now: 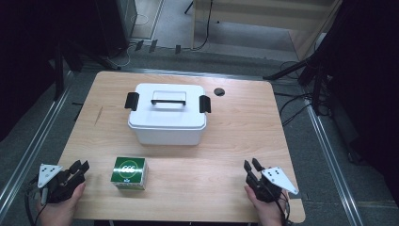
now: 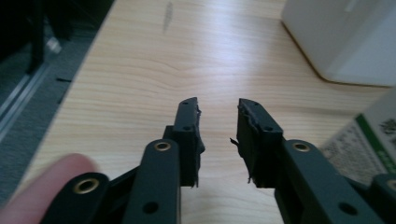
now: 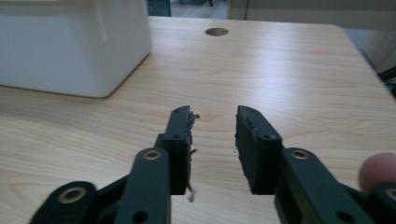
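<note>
Left gripper (image 1: 80,165) and right gripper (image 1: 251,165): jaws apart, empty. Green carton (image 1: 129,173) lies near the left gripper; white lidded box (image 1: 167,113) sits farther back on the table (image 1: 235,141).

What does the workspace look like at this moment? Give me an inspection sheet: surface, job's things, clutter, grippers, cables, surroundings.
Surface: light wooden table, round hole near the far edge.
Job's things: white lidded box, black side latches shut, handle flat; green-and-white carton in front of it, apart.
Clutter: nothing seen.
Grippers: left gripper and right gripper open, holding nothing, at the near corners.
Cables: floor cables beyond the table's right side.
Surroundings: grey floor, dark stands, wooden furniture behind.
</note>
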`<state>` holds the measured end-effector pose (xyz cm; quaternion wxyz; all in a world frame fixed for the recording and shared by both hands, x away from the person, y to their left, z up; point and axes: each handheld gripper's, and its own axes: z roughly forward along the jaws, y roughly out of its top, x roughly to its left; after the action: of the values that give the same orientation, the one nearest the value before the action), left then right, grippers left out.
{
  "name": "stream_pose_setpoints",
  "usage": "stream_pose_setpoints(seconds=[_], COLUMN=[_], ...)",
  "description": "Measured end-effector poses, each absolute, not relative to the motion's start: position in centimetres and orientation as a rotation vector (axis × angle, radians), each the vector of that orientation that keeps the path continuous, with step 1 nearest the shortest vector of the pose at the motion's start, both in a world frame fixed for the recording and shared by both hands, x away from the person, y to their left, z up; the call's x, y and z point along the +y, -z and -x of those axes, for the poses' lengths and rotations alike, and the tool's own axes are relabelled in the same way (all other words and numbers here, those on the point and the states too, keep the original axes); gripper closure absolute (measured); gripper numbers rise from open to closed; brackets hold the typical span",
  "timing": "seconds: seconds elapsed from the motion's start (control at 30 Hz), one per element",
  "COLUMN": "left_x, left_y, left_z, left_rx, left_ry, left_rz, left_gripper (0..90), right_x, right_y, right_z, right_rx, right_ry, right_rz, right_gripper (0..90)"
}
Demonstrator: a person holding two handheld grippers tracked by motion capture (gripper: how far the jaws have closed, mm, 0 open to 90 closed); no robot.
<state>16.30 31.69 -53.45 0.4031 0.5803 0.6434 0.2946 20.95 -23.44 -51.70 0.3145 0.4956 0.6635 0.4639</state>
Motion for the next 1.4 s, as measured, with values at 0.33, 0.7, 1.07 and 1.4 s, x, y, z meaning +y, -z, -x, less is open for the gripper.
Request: stream_pose_setpoints(seconds=[0.33, 0.7, 1.07, 1.4], left_x=[29.8, 27.6, 26.5, 25.2], left_y=[53.1, 52.9, 52.8, 52.8], left_z=[-16.1, -16.3, -16.4, -16.5], left_rx=[1.524, 1.458, 1.424, 1.4], left_ry=[-0.619, -0.579, -0.532, -0.501], left_rz=[-1.562, -1.618, -1.648, -1.663], left_gripper=[90.0, 90.0, 90.0, 90.0], right_x=[-16.3, -9.7, -5.9, -2.5], right_y=[51.3, 51.4, 52.4, 53.0], right_z=[-20.6, -20.7, -20.3, -19.7], right_rx=[1.922, 2.022, 2.117, 2.203], right_ry=[-1.337, -1.434, -1.458, -1.467], right_rz=[-1.176, -1.107, -1.086, -1.065], right_gripper=[83.8, 90.0, 90.0, 90.0])
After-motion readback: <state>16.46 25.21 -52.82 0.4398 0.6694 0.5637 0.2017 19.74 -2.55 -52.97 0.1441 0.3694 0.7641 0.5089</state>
